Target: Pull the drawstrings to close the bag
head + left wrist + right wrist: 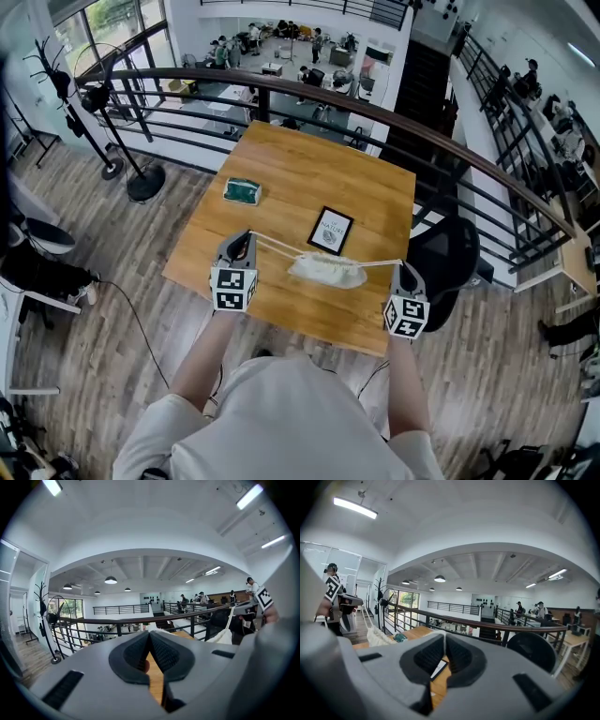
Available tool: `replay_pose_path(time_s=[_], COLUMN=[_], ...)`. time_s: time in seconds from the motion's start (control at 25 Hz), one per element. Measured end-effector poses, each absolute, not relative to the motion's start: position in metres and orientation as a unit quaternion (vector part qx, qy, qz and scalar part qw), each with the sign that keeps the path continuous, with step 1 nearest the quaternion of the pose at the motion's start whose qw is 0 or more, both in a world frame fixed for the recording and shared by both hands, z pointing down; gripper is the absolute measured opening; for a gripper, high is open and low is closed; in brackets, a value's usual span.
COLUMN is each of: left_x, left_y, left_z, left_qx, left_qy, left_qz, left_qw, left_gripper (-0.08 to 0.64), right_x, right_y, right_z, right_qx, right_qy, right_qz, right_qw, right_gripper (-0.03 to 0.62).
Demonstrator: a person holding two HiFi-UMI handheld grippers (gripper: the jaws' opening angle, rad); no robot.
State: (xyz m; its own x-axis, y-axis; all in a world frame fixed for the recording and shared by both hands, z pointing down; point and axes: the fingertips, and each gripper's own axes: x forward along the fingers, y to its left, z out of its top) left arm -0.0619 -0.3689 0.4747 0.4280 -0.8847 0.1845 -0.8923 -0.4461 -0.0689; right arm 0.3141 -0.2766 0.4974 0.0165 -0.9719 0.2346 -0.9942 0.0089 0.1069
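the pale bag [327, 270] hangs over the near part of the wooden table [300, 159], strung between two taut cords. the left gripper [246, 236] has its jaws pressed together on the left drawstring [277, 246], and the right gripper [403, 267] pinches the right drawstring [380, 263] likewise. a green packet [242, 191] and a black-framed card [330, 231] lie farther back.

Head view: left tool [244, 239] and right tool [403, 269] housings are covering their own tips, so each drawstring [277, 245] end is vanishing under them. Left gripper view: tool body is clipping the bag [220, 637]. Framed card [330, 230] print is coming through too small to read. Green packet [242, 191] near the table [281, 159] far-left corner isn't resolving either.
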Motion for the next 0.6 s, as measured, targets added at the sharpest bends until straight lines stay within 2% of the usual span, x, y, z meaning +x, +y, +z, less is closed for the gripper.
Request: replay_pose_path(time_s=[0.6], left_x=[-0.0554], left_y=[-0.3672], left_z=[0.4747], left_qx=[0.843], left_qy=[-0.529], left_qz=[0.098], left_qw=[0.022], left_gripper=[-0.006], right_x=[0.3216], right_y=[-0.2776], right_z=[0.5011], right_qx=[0.699], right_qy=[-0.704], right_qz=[0.048], right_qw=[0.121], right_gripper=[0.008])
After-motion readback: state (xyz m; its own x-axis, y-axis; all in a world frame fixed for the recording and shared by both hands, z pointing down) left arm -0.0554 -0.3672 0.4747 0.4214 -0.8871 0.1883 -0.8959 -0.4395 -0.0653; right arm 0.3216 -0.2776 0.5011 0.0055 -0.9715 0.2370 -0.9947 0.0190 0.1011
